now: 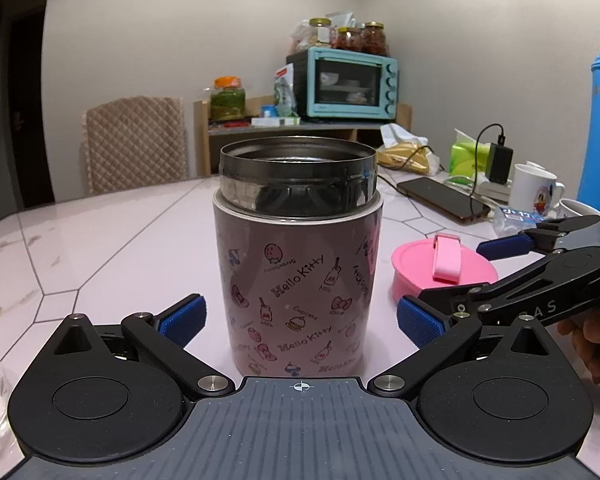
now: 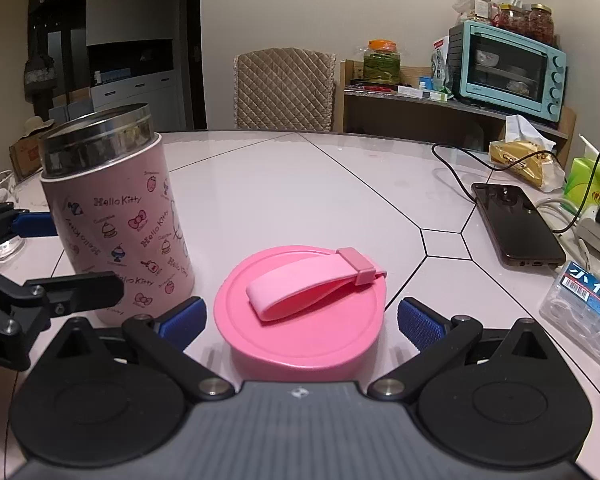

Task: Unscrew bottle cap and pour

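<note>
home dining corner: toaster oven [image 2: 507,68], pickle jars [image 2: 381,61] (quilted chair [image 2: 285,88]).

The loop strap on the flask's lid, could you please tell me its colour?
Light pink, paler than the pink lid; the strap shows best from the right wrist.

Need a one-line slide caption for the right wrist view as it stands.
Open right gripper straddles the round pink strap-handled cap lying on the table beside the uncapped pink Hello Kitty steel flask.

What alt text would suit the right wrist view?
Open right tongs straddle a round pink plastic lid with a strap handle lying flat on the white tiled table. To its left stands the uncapped pink Hello Kitty steel flask, with the left tongs open around it.
</note>
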Demonstrator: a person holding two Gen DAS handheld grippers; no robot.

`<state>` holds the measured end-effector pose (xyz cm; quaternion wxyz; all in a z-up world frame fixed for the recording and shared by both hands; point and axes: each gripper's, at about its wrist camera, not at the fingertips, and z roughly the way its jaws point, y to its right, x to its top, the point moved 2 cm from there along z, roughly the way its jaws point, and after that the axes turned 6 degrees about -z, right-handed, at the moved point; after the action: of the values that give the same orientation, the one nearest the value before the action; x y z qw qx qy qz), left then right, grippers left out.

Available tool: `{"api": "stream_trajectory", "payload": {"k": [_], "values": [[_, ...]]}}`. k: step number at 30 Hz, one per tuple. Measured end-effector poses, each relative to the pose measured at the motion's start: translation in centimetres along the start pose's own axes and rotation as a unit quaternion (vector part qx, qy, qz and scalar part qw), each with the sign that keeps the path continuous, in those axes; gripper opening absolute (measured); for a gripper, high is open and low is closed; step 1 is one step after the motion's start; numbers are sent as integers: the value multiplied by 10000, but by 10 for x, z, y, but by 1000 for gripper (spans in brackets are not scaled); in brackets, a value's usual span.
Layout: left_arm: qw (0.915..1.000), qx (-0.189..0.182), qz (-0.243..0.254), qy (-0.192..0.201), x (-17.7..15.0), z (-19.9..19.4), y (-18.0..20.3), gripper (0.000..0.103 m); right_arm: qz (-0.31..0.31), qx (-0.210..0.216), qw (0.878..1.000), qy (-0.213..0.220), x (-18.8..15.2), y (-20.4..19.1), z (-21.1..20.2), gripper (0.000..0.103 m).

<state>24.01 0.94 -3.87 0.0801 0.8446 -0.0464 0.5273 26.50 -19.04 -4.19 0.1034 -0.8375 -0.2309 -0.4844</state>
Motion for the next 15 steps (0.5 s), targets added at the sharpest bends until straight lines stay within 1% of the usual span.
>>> {"api": "stream_trajectory", "payload": {"k": [15], "values": [[9999, 115, 15, 52, 0, -15, 0, 103, 243, 16, 9992, 310, 5, -2, -24, 103]]}}
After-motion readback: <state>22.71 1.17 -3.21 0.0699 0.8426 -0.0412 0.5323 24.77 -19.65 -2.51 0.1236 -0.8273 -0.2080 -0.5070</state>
